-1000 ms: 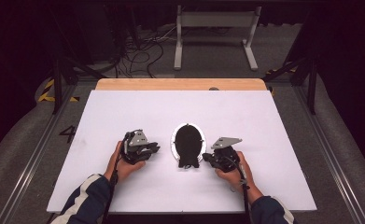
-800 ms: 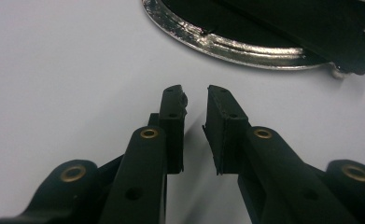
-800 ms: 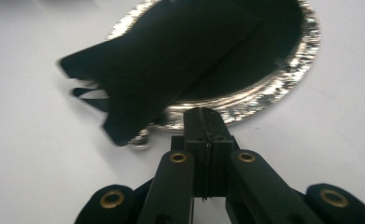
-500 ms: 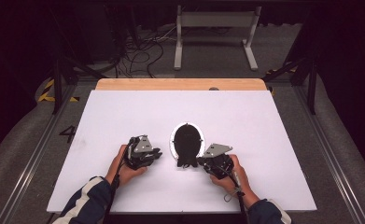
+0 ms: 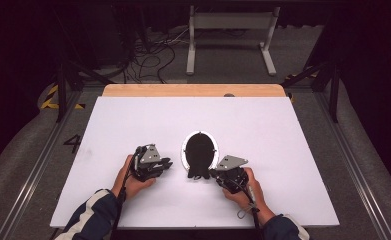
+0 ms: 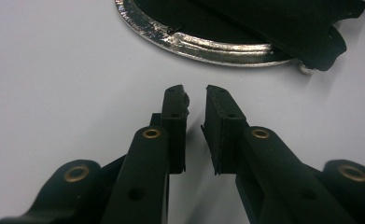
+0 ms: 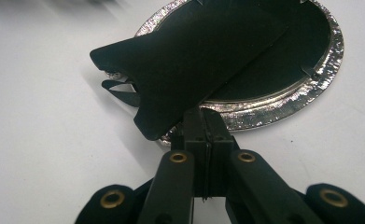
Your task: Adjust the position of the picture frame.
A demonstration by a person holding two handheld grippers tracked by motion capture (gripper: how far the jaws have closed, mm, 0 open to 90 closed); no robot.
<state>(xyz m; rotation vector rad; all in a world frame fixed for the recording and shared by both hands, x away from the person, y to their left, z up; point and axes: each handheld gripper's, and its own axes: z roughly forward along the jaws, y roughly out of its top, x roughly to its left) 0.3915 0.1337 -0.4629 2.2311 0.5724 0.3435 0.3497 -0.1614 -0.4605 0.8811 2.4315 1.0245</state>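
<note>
Clearly right gripper (image 7: 203, 122) fingers clamp black stand flap (image 7: 189, 65) of silver oval frame (image 7: 327, 70); left gripper (image 6: 196, 100) fingers nearly closed, empty

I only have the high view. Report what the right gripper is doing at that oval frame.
Observer: Right gripper view: the right gripper has its jaws shut at the lower edge of the black flap, which stands raised off the back of the silver frame.
Operator: Now report the left gripper.
Observer: Left gripper view: the left gripper is nearly closed with nothing between its jaws, over bare table, short of the frame's rim.
</note>
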